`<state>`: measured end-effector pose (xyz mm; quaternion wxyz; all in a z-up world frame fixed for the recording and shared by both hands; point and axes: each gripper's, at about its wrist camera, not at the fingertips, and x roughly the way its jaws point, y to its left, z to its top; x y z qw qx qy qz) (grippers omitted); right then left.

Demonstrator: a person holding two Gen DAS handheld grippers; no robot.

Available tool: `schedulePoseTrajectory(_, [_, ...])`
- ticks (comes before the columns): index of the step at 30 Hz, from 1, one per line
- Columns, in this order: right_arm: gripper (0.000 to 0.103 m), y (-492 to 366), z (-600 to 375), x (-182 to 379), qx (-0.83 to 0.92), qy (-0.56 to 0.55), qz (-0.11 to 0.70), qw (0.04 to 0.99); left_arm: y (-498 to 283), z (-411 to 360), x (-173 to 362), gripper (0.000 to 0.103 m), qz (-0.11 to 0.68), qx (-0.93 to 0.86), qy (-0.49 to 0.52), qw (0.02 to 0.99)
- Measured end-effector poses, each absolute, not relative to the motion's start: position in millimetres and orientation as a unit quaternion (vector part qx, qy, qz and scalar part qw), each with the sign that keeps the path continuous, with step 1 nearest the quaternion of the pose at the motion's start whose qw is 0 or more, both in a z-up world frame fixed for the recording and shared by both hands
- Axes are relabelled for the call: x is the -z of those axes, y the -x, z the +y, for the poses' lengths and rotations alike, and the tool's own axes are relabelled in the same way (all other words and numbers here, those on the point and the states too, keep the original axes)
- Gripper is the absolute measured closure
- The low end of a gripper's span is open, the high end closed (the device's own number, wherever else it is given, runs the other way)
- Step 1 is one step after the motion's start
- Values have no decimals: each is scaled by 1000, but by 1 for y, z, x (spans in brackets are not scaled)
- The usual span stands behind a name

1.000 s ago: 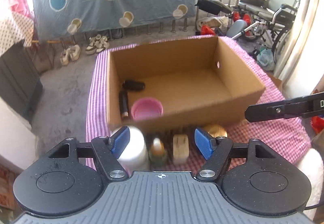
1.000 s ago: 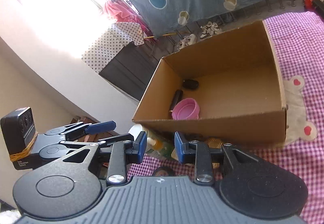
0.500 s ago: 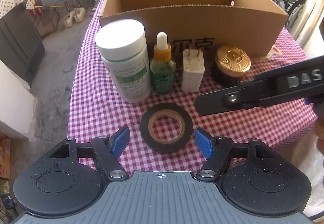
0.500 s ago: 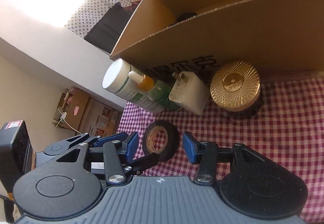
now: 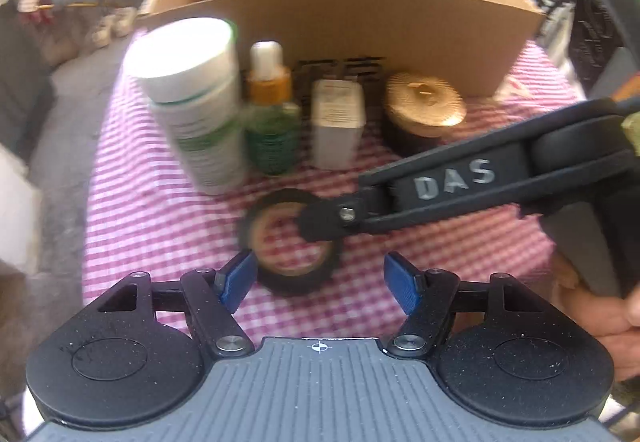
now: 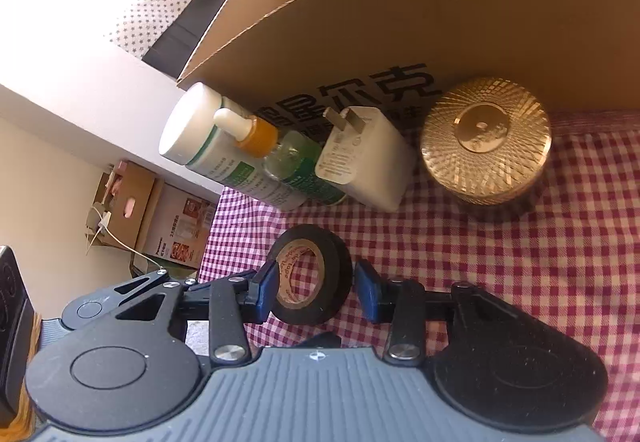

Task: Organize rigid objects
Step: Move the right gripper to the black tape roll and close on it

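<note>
Right gripper (image 6: pixel 312 288) jaws closing around black tape roll (image 6: pixel 310 278), left gripper (image 5: pixel 320 282) jaws wide, empty

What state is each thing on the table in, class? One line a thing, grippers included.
Box: open at the top.
White bottle: upright, capped.
Dropper bottle: upright, capped.
Charger: standing, prongs up.
Gold jar: lid on.
Tape: flat on the cloth, between the right gripper's pads.
Right gripper: closing, not yet pressing.
Left gripper: open, empty.

bright daylight; left view motion-blurred, right sharp, fisheye-warped
</note>
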<state>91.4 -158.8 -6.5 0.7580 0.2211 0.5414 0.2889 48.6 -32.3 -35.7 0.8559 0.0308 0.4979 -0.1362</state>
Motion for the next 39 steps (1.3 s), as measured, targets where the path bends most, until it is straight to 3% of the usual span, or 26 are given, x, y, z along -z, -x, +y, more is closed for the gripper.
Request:
schedulePoseTrajectory(13, [58, -71, -229, 8, -239, -279, 522, 770, -32, -88, 31, 33, 474, 197, -85, 854])
schedulePoseTrajectory(24, [58, -73, -201, 8, -265, -269, 523, 764, -23, -40, 12, 32, 470, 135, -63, 870])
schedulePoseTrajectory(39, [58, -87, -165, 10, -283, -232, 533, 763, -46, -22, 34, 32, 483, 117, -64, 866])
